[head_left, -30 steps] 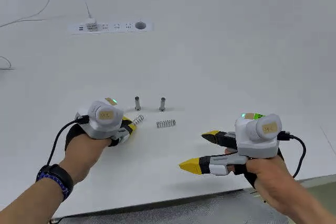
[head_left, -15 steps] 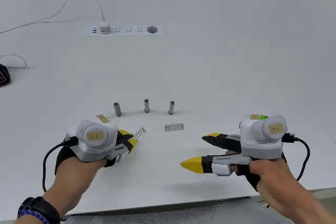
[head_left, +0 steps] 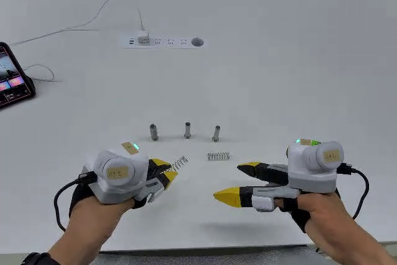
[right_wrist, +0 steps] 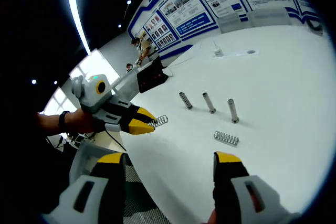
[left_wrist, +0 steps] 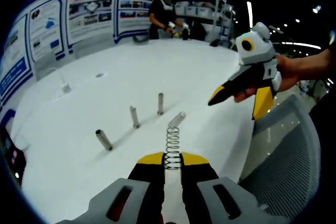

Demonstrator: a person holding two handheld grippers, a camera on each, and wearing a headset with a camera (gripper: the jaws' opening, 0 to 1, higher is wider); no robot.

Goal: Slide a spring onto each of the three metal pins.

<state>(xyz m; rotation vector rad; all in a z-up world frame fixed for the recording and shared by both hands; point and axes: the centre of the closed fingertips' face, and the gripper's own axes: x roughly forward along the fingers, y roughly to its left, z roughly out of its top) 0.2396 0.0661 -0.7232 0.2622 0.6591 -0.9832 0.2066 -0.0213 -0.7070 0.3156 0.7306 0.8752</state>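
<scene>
Three metal pins stand in a row on the white table. The left pin [head_left: 154, 131] [right_wrist: 185, 99] carries a spring. The middle pin [head_left: 187, 130] [left_wrist: 135, 116] and right pin [head_left: 216, 133] [left_wrist: 160, 103] are bare. A loose spring [head_left: 218, 156] [right_wrist: 226, 138] lies just in front of the right pin. My left gripper [head_left: 166, 172] [left_wrist: 166, 160] is shut on the end of another spring [head_left: 178, 163] [left_wrist: 173, 135], which points toward the pins from a short way in front of them. My right gripper [head_left: 228, 181] [right_wrist: 169, 158] hovers open to the right, nothing between its fingers.
A white power strip [head_left: 164, 42] with a plugged cable lies at the back. A screen device [head_left: 12, 82] sits at the left edge. The table's front edge runs just behind my hands. A person [left_wrist: 168, 11] stands far off beyond the table.
The head camera has tilted, shifting the whole scene. My left gripper, still holding its spring, has drawn back a little from the pins, uncovering the left pin. The right gripper has hardly moved.
</scene>
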